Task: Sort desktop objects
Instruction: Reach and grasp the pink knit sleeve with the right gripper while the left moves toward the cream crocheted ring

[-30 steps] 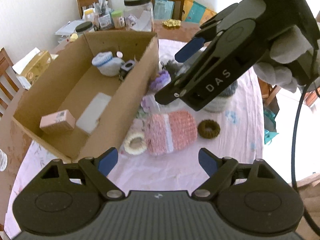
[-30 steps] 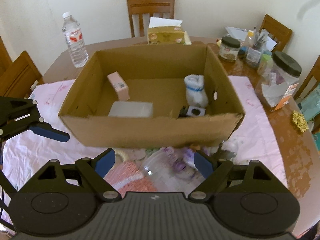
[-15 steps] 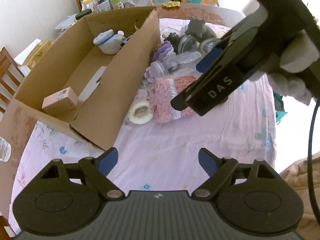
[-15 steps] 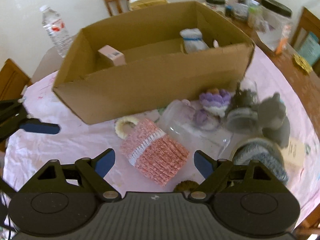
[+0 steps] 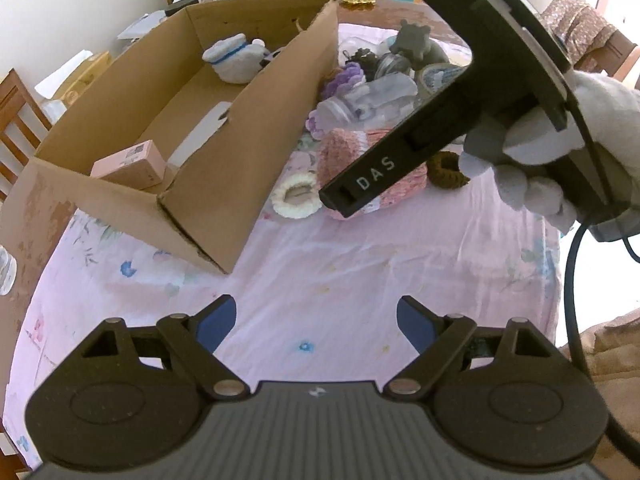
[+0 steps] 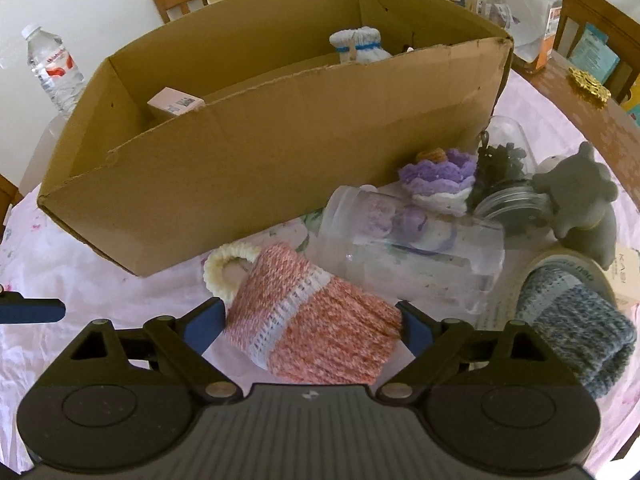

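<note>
The right gripper [image 6: 310, 326] has descended from above the cardboard box [image 6: 280, 152] to table level within the last second. Its jaws are spread wide and now bracket the pink knitted pouch [image 6: 316, 336], one pad at each side, with no squeeze evident. Judgement: a grasp of the pouch is imminent, for transfer into the box.

The left gripper [image 5: 316, 322] has drawn back over bare pink floral tablecloth [image 5: 360, 256]; it is open and empty.

The pouch is soft ribbed yarn, salmon with a pale band, lying on its side just in front of the box wall, and should compress under the pads. Touching it is a cream crocheted ring [image 6: 228, 268]. Behind lies a clear plastic jar [image 6: 412, 252], smooth and toppled. A grey-blue knitted sleeve [image 6: 576, 328] and a grey rubbery animal figure [image 6: 580, 208] sit to the right. The box already holds a pink carton [image 5: 130, 164] and a white knitted item [image 5: 234, 60].
</note>
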